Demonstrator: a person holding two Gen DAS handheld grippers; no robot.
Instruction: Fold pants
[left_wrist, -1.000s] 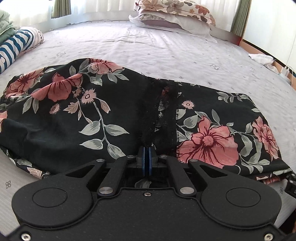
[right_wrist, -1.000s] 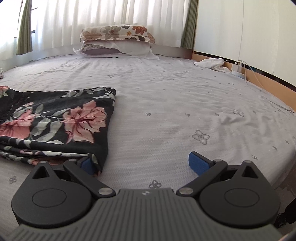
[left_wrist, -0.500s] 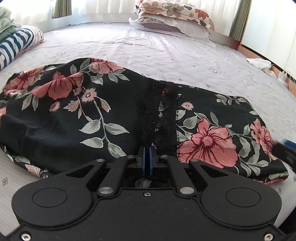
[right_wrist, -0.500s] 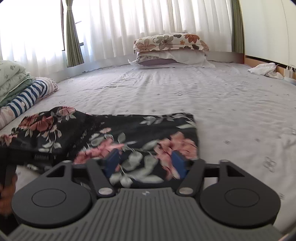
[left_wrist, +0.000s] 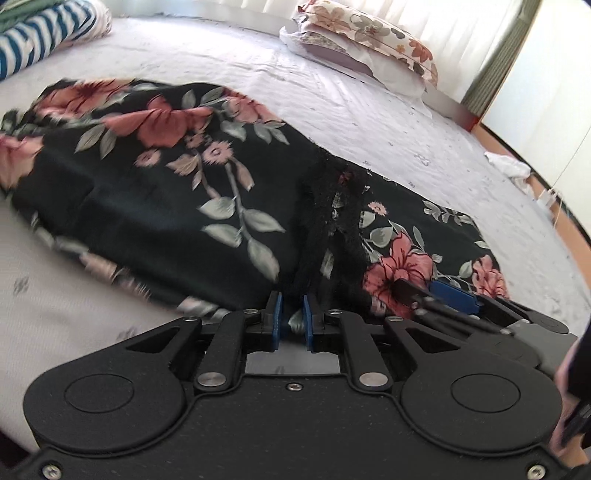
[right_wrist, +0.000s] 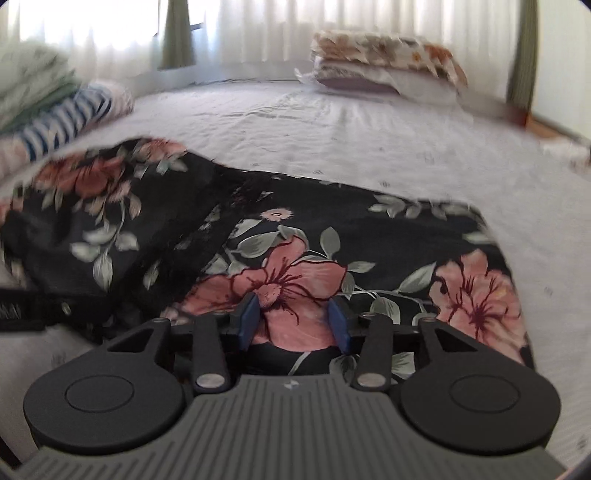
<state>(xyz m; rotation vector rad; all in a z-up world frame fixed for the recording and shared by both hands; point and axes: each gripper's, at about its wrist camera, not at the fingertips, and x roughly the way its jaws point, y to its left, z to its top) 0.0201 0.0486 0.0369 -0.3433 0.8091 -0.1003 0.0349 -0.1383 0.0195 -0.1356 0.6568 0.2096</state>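
Black floral-print fabric pants (left_wrist: 177, 192) lie half-folded on the pale quilted bed (left_wrist: 369, 122); left tool (left_wrist: 291, 325) slightly parted at the near hem, right tool (right_wrist: 293, 323) spread over it — close both on all layers before lifting, keep edges aligned.

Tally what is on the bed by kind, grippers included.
Black floral pants: 1
Floral-cased pillows: 2, stacked
Blue-and-white striped rolled cloth: 1
Crumpled white cloth: 1
Hand-held grippers: 2, left hand-held gripper, right hand-held gripper
Total: 7
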